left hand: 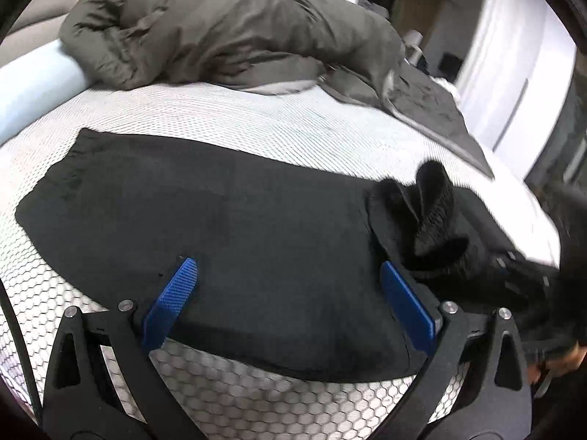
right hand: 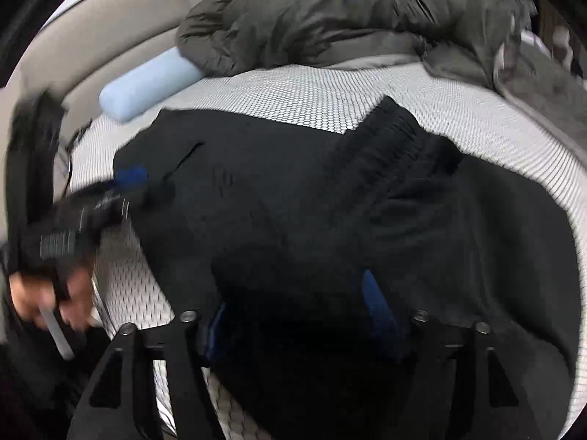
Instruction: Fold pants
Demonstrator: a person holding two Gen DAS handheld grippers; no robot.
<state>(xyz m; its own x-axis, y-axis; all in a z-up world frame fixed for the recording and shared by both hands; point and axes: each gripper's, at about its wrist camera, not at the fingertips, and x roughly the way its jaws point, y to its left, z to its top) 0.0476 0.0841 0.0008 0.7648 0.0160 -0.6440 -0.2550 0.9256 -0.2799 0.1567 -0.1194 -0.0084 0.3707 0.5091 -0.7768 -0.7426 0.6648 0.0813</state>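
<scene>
Black pants [left hand: 238, 220] lie flat across the white honeycomb mattress [left hand: 256, 117]. My left gripper [left hand: 286, 278] is open, its blue fingers [left hand: 172, 297] spread wide just above the pants' near edge, holding nothing. At the right a bunched ribbed part of the pants [left hand: 433, 201] is lifted by the other gripper. In the right wrist view the pants [right hand: 293, 201] spread out with the ribbed waistband [right hand: 385, 135] folded over. My right gripper [right hand: 293, 293] has black cloth piled between its blue fingers [right hand: 378, 304]; the pads are mostly hidden. The left gripper [right hand: 121, 183] shows blurred at left.
An olive-grey duvet [left hand: 227, 33] is heaped along the far side of the bed. A light blue bolster [right hand: 146, 84] lies at the far left by the beige headboard [right hand: 91, 44]. A dark grey blanket [left hand: 433, 99] hangs at the right edge.
</scene>
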